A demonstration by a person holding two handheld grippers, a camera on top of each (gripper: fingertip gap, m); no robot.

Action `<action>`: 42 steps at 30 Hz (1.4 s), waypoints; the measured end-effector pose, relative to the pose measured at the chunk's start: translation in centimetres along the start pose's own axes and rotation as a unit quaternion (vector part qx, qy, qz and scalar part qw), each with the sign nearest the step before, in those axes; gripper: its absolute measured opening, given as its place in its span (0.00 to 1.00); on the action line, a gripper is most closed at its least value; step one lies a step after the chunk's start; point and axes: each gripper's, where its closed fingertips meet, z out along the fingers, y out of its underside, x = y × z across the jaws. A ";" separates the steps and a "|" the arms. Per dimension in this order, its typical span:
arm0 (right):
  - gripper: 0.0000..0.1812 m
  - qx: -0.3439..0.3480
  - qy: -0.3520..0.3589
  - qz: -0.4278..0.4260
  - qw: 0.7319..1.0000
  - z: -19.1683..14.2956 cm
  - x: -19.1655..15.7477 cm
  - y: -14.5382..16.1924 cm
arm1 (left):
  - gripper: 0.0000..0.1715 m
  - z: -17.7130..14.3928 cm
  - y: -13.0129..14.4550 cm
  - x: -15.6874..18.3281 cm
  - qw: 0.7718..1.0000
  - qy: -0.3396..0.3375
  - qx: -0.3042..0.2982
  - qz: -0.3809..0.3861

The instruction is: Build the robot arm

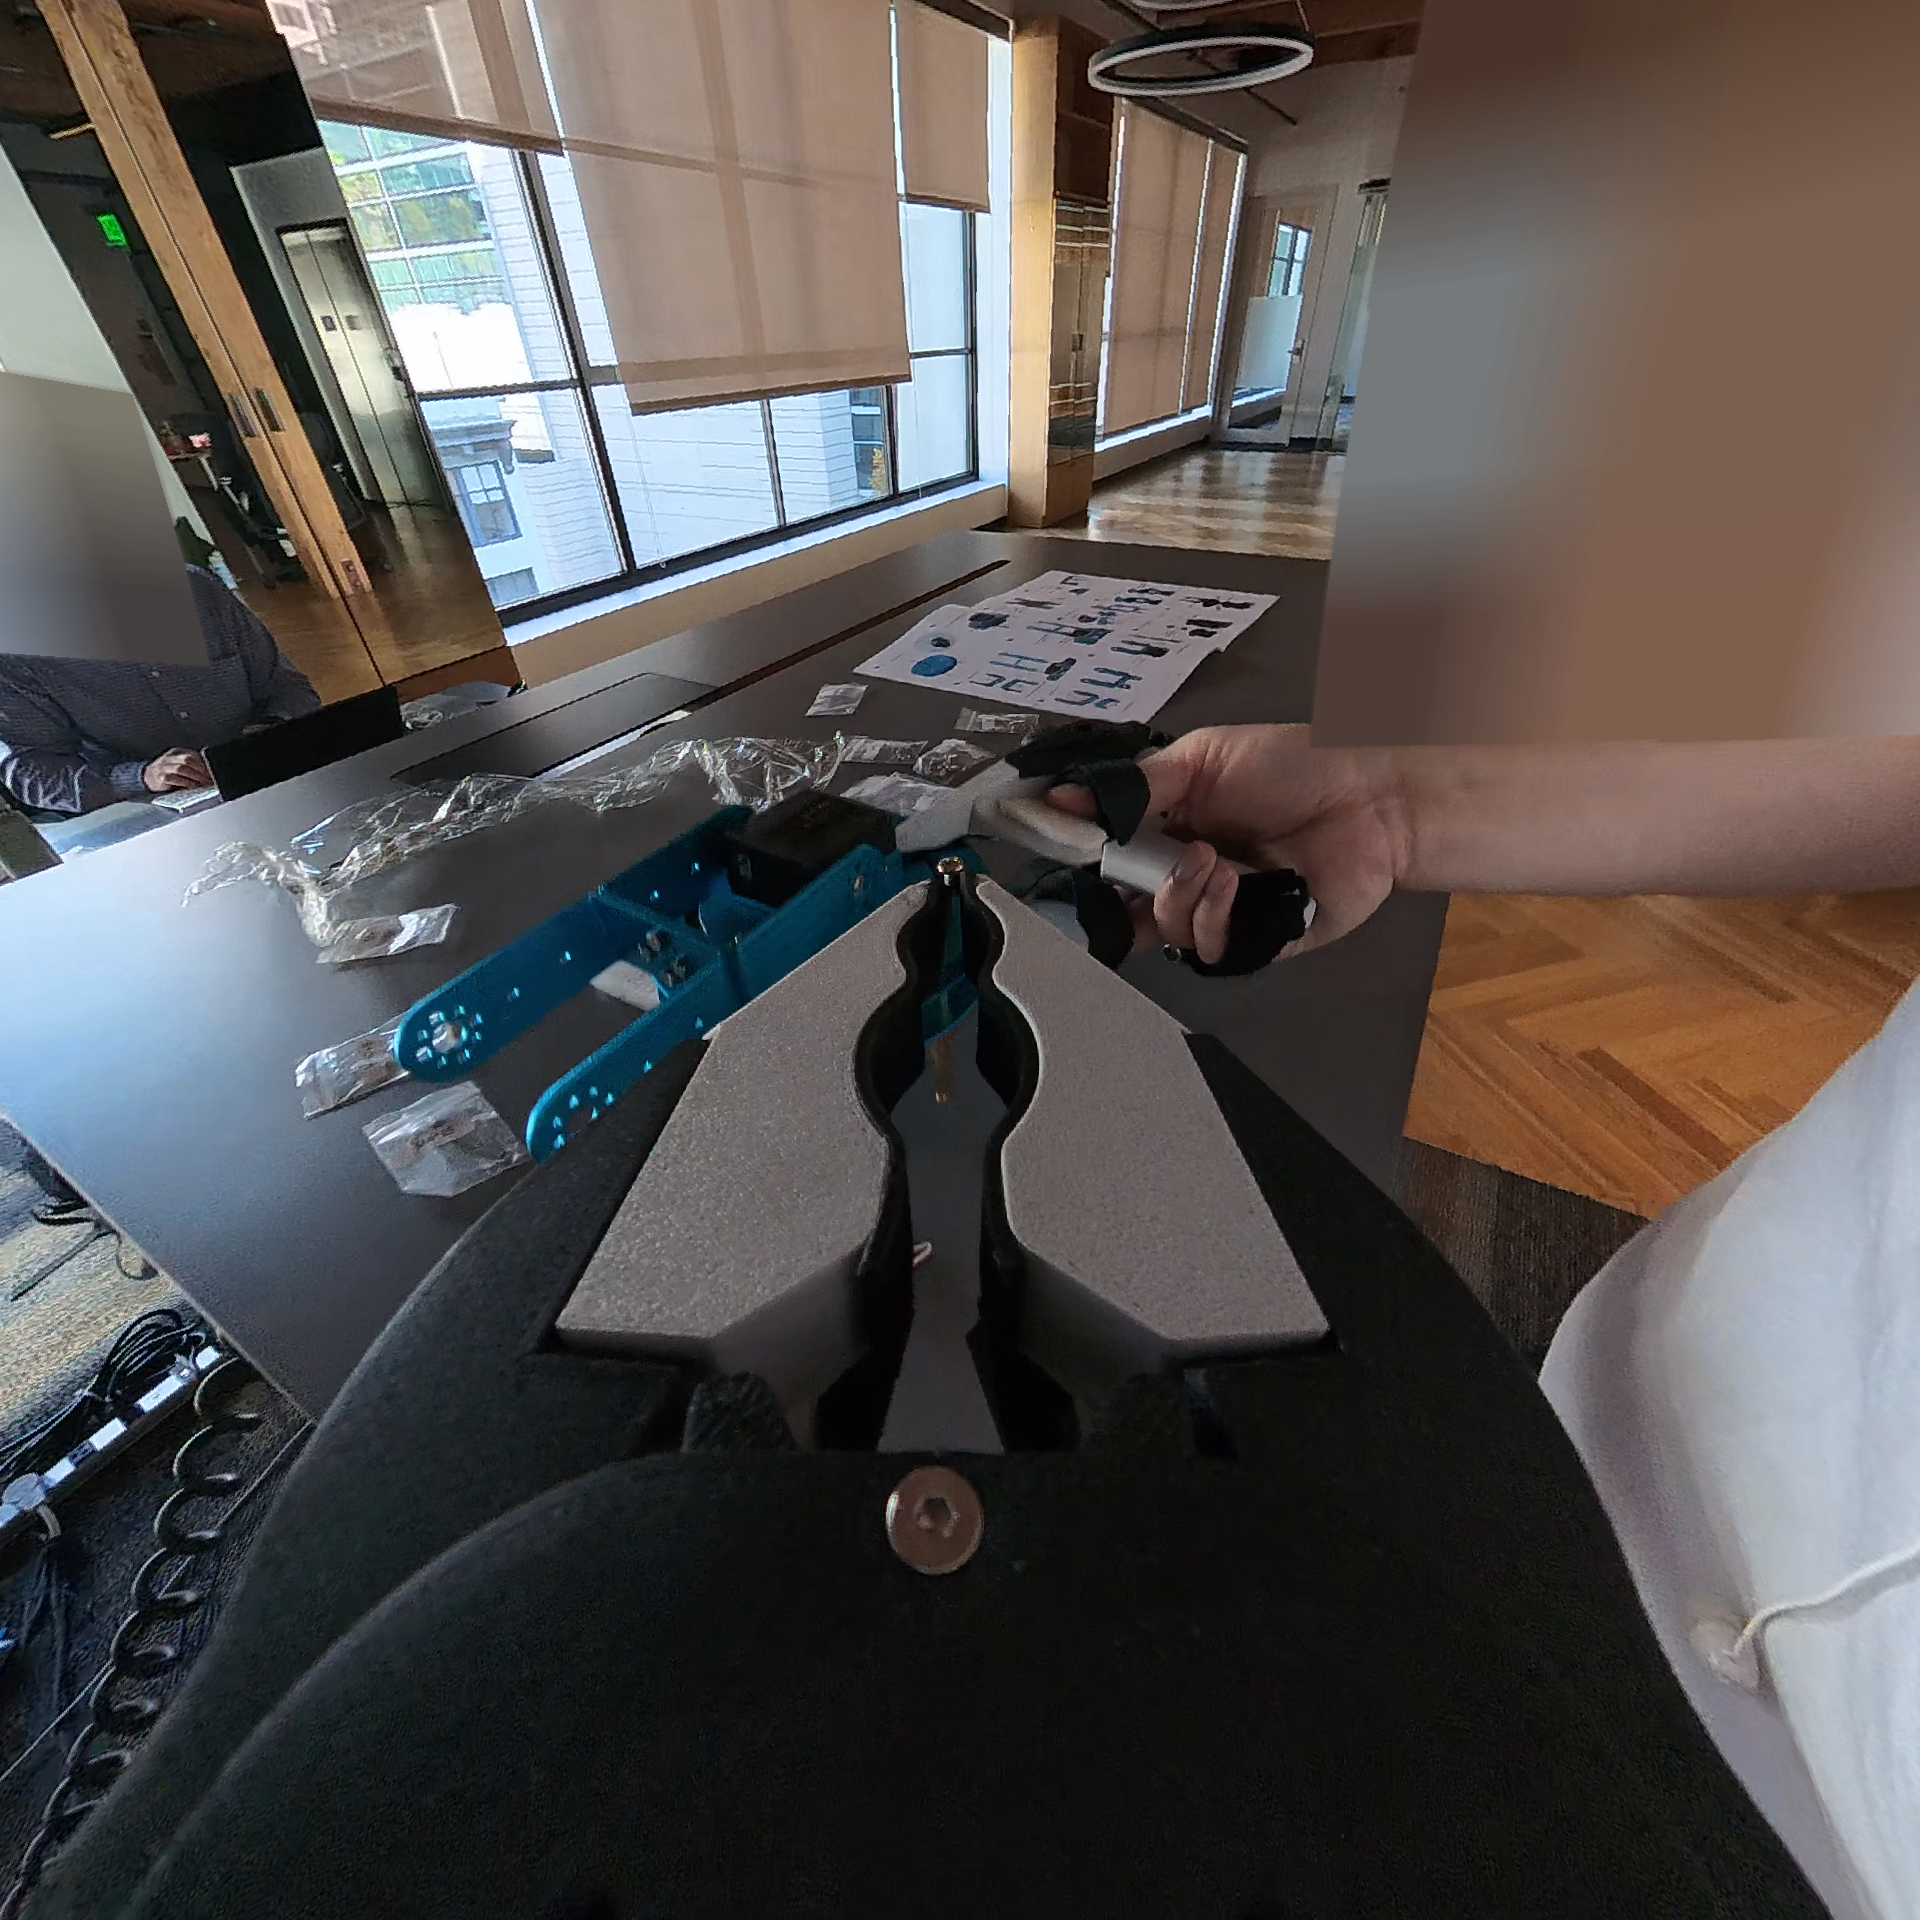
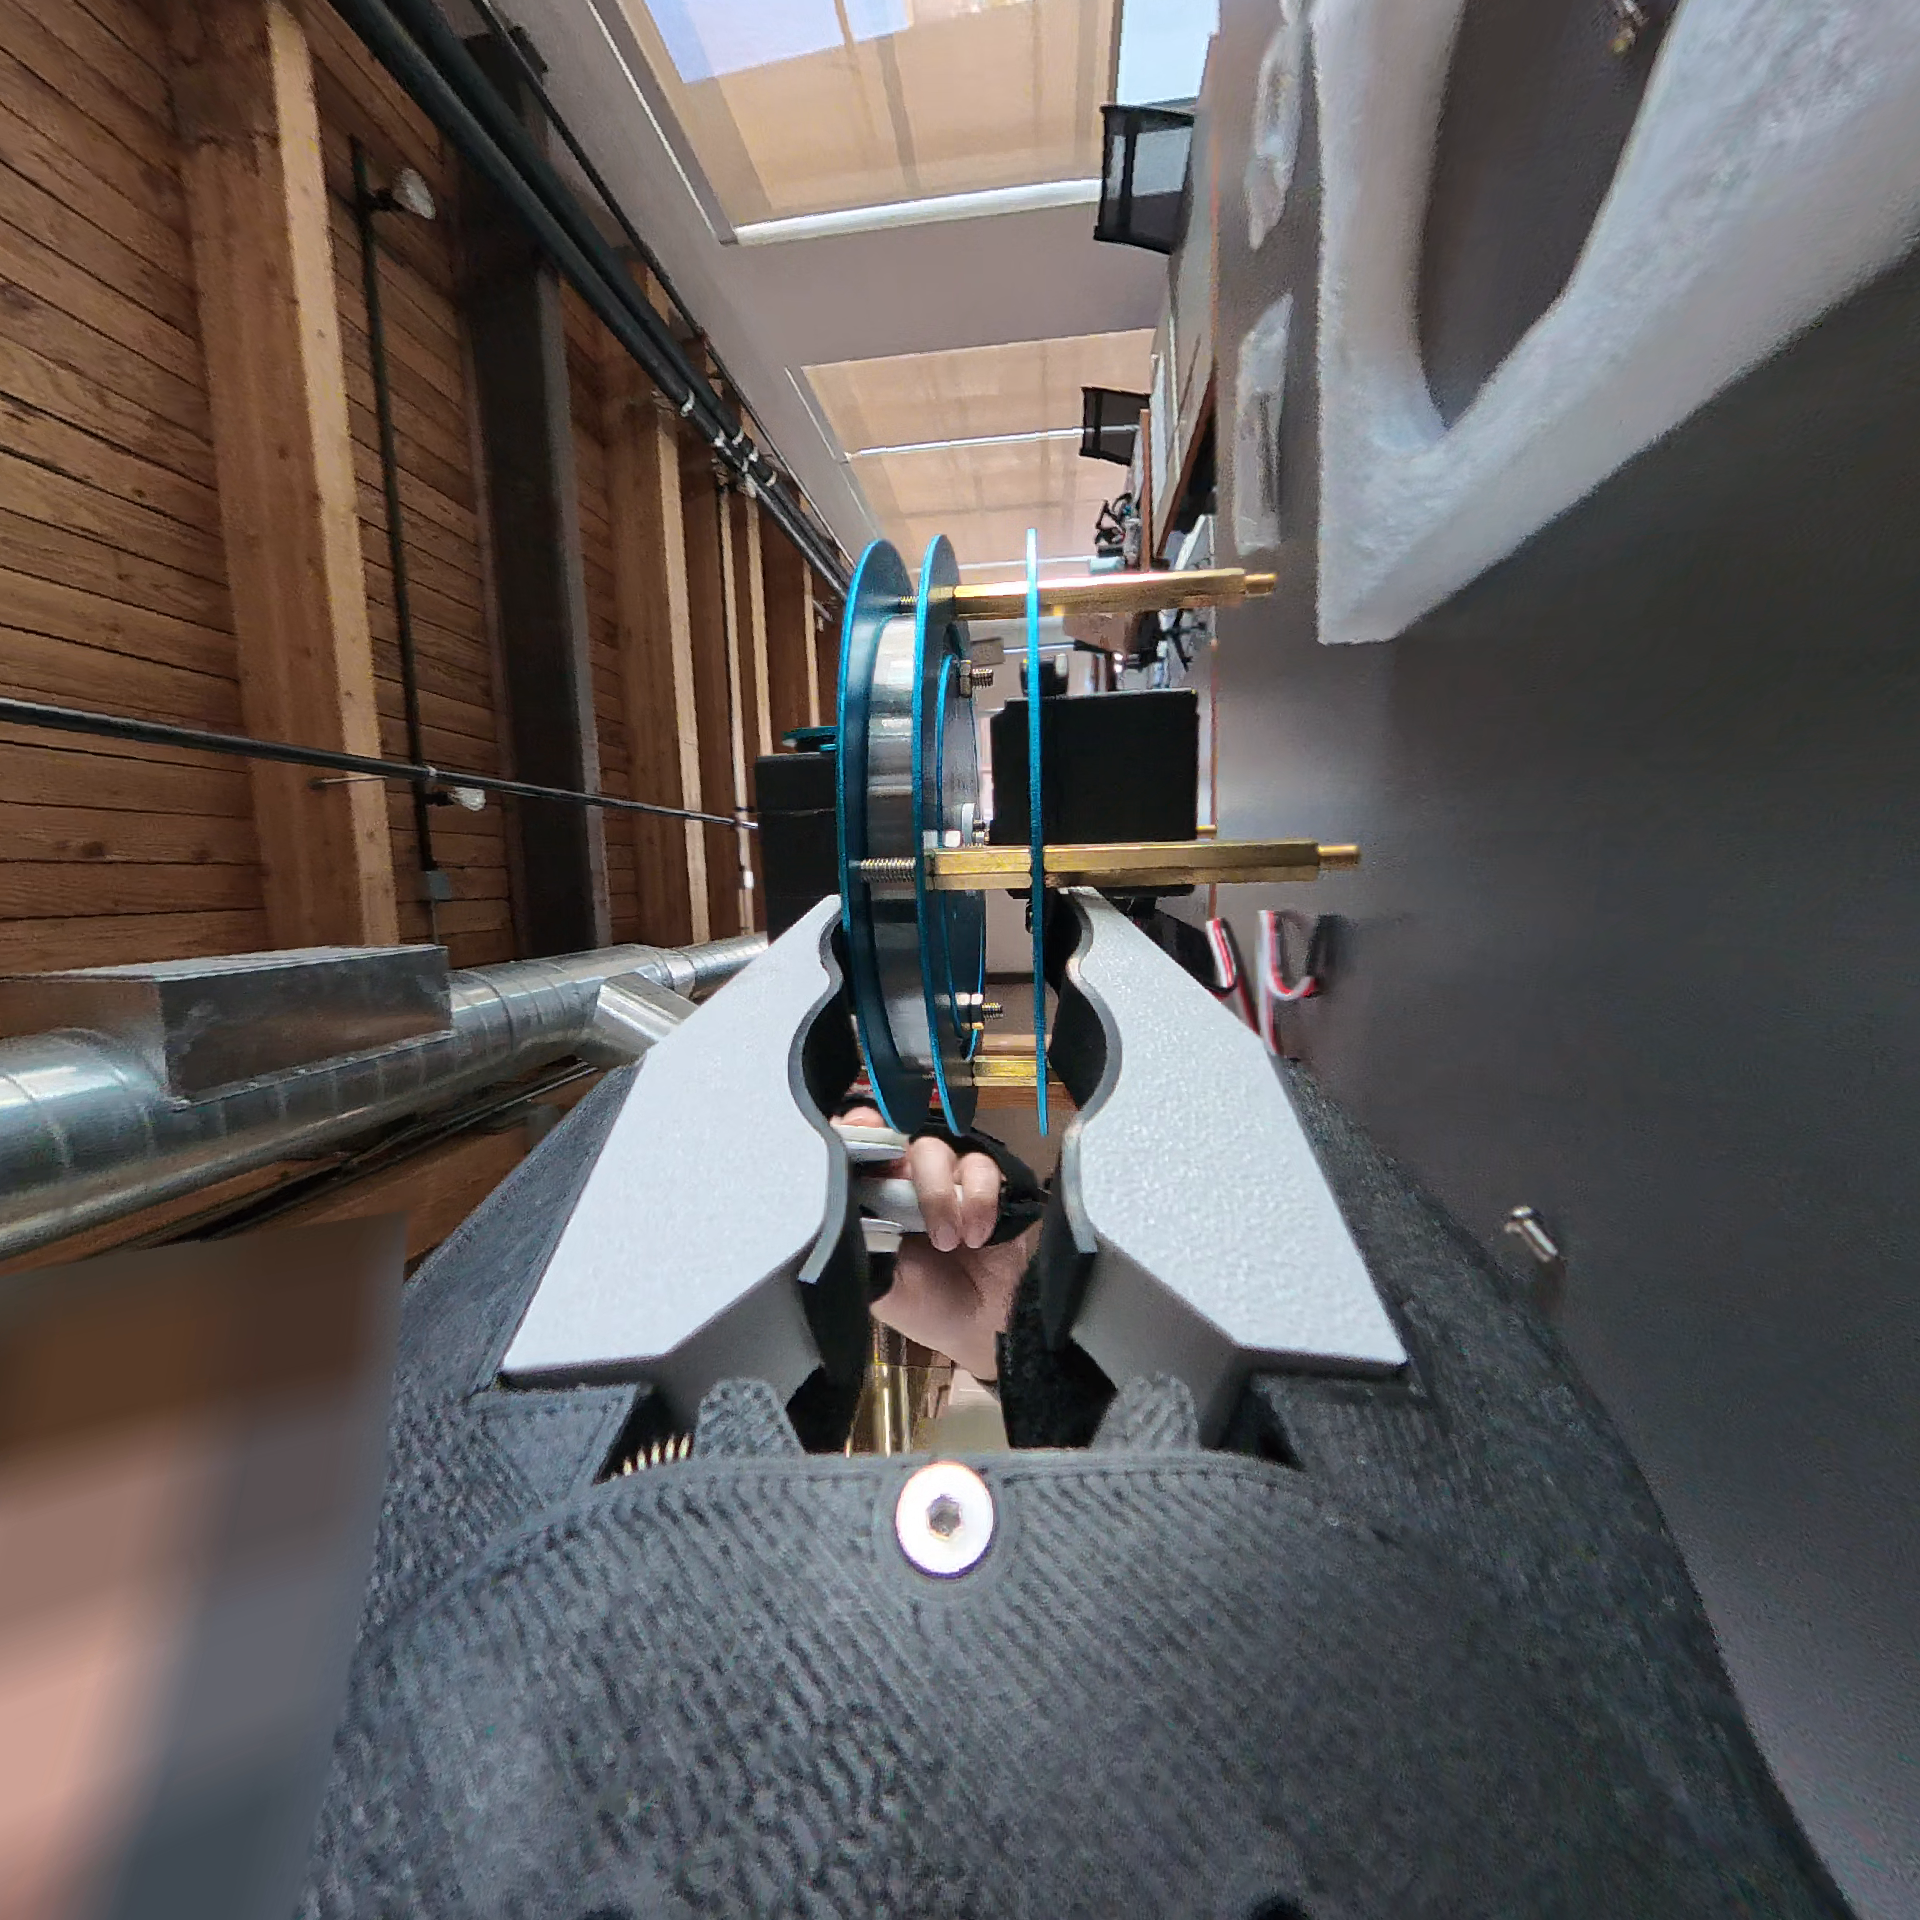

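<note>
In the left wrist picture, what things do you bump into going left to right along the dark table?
Crinkled clear wrap → blue metal frame → left gripper pinching a small screw → a person's hand holding the right gripper.

Near table [image 1: 156, 1039] edge crowded: blue metal assembly [image 1: 665, 966] lies across it, small plastic bags [image 1: 442, 1138] beside and before its arms, crumpled clear wrap [image 1: 520, 800] behind. Left gripper [image 1: 951, 883] tips pinch a small screw [image 1: 949, 864] right at the assembly; the person's hand [image 1: 1257, 831] closes off the right side. Open dark surface lies far left and beyond the wrap, up to a printed sheet [image 1: 1070, 644]. Right gripper [image 2: 951, 925] straddles blue discs [image 2: 904, 831] on brass standoffs [image 2: 1143, 862] (standoff ends nearly meet the dark surface [image 2: 1662, 935]).
</note>
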 end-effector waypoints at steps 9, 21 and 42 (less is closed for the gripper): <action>0.18 0.044 -0.038 -0.016 0.998 -6.5 -5.5 -3.2 | 0.01 3.9 -0.7 2.1 0.999 0.037 0.004 -0.009; 0.18 0.153 0.002 -0.080 0.985 -29.0 -9.4 -12.4 | 0.01 16.8 -2.5 10.5 0.996 0.083 0.016 -0.030; 0.18 0.086 -0.015 -0.036 0.996 -44.5 -8.4 -18.8 | 0.00 33.3 -5.6 21.7 0.993 0.051 0.045 -0.099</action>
